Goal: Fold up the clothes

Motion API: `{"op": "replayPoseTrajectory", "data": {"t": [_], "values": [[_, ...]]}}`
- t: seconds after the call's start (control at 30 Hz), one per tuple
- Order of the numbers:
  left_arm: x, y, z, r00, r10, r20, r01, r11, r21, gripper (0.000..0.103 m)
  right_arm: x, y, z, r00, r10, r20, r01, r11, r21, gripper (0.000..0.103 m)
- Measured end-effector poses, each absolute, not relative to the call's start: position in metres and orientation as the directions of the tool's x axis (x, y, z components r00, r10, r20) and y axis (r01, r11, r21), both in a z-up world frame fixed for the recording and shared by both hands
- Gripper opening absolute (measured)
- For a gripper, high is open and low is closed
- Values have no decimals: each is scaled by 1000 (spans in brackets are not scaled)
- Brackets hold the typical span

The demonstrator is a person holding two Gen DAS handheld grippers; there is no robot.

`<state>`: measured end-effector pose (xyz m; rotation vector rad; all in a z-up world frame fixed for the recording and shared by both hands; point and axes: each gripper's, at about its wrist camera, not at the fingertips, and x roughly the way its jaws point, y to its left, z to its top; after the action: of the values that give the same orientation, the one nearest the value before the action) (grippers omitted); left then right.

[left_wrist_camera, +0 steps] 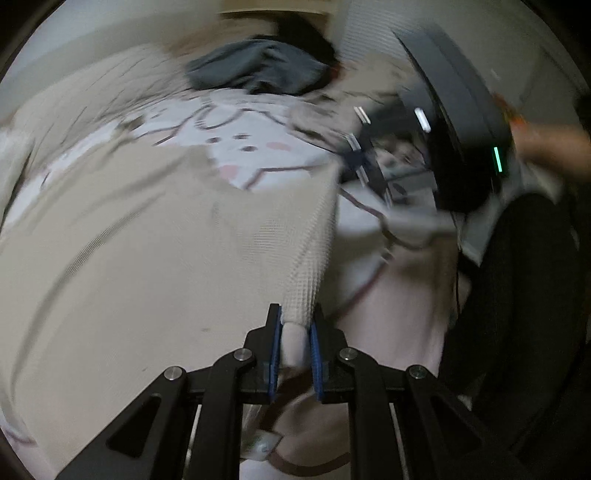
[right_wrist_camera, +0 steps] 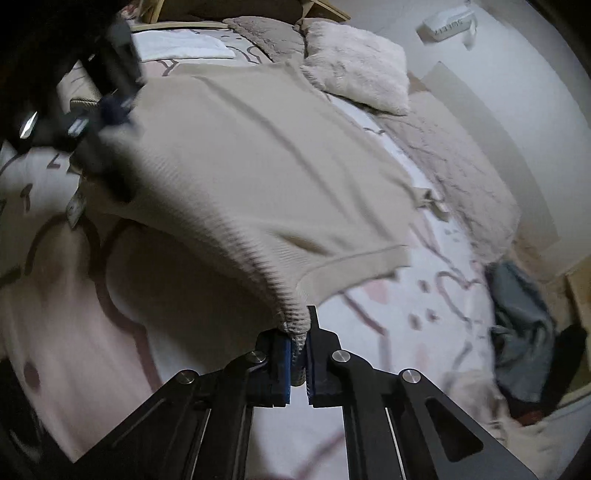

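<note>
At the bottom centre of the left wrist view, we see the left gripper (left_wrist_camera: pixel 295 325) clamped on a bunched edge of the beige knit sweater (left_wrist_camera: pixel 155 236), the cloth pinched between its blue pads (left_wrist_camera: pixel 275 350). From there the sweater spreads up and to the left across most of the frame. In the right wrist view, the right gripper (right_wrist_camera: pixel 297 332) at bottom centre is closed on a ribbed corner of the same sweater (right_wrist_camera: pixel 258 158), which stretches away toward the upper left, lifted off the printed bedsheet (right_wrist_camera: pixel 424 295). At that far edge, upper left, we see the other gripper (right_wrist_camera: pixel 107 107), blurred, at the sweater's opposite corner. Beyond the sweater lie a fluffy pillow (right_wrist_camera: pixel 354 62) near the top centre and a grey-blue garment (right_wrist_camera: pixel 521 325) crumpled at the right edge. A wall-mounted unit (right_wrist_camera: pixel 447 24) sits in the upper right.
</note>
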<state>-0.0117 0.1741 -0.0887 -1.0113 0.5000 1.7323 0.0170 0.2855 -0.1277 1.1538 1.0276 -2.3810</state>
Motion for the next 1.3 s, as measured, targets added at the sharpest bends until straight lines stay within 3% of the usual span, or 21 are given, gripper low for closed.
{"op": "replayPoseTrajectory", "data": {"t": [0.17,0.3,0.5,0.53,0.63,0.83,0.97,1.1,1.3], "values": [[26,203,-122,-77,505,-860,-960,-269,-72,14,31,307,-129,-565,95,-820,621,-604,-499,5],[38,210,-154,-61,457,-887,-965,-256,-65,14,38,316,-177,-461,146,-875,701,-544,-460,5],[38,196,-150,-66,475,-878,-944,-316,-100,15,33,325,-201,-365,131,-922,685,-632,-362,6],[36,192,-146,-56,474,-879,-938,-326,-116,17,30,327,-200,-354,132,-926,674,-650,-351,6],[34,172,-127,-103,491,-865,-923,-371,-101,52,25,334,-193,-308,152,-939,636,-701,-322,6],[26,107,-85,-229,506,-832,-889,-457,-34,53,25,340,-154,-366,215,-906,525,-756,-391,7],[27,56,-72,-311,463,-830,-861,-506,40,53,-1,327,-121,-428,135,-894,461,-818,-344,7],[33,13,-82,-342,408,-847,-834,-547,73,53,-21,284,-96,-461,-31,-887,441,-876,-198,7],[48,-21,-110,-406,346,-846,-817,-552,167,53,-33,182,-100,-416,-209,-885,585,-807,-84,7]]}}
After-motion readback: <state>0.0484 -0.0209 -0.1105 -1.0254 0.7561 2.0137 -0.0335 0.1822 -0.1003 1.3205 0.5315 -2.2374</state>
